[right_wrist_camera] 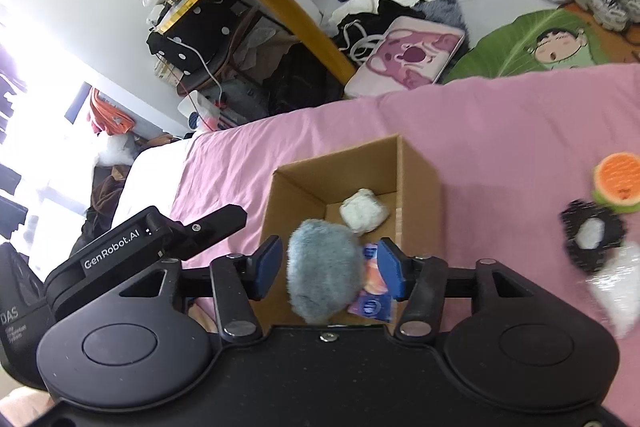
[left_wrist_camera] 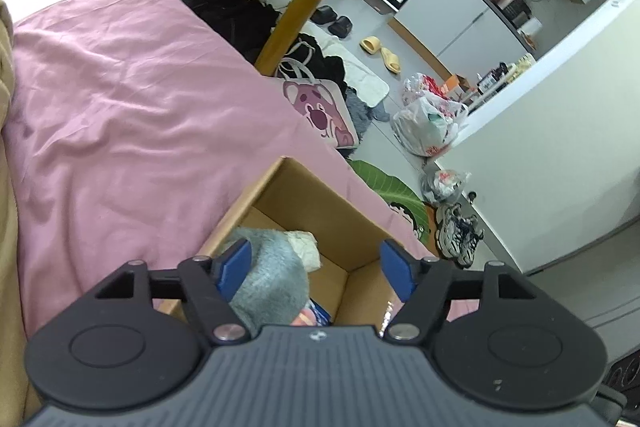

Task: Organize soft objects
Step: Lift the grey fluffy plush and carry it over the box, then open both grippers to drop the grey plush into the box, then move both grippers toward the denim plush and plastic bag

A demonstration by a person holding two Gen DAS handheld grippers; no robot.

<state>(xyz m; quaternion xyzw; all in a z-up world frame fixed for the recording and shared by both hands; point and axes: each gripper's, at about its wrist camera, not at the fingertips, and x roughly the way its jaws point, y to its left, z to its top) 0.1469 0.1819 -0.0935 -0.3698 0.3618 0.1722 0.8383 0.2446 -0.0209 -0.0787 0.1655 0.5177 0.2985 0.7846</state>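
Right wrist view: orange plush (right_wrist_camera: 616, 183) (black one (right_wrist_camera: 592, 235) adjoining) lies beside box (right_wrist_camera: 420, 167).

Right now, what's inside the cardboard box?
Inside the cardboard box: a grey fluffy toy, a white soft lump and a blue-orange packet, partly under the toy. Box floor beneath them is hidden.

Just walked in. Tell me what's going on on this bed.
A person is tidying soft things into a cardboard box that sits on the pink bedsheet. Both grippers hover over the box with jaws open and nothing in them: the right gripper and the left gripper. A grey fluffy item, a white soft item and a colourful packet are already inside. A watermelon-slice plush and a black-and-white item lie on the sheet.
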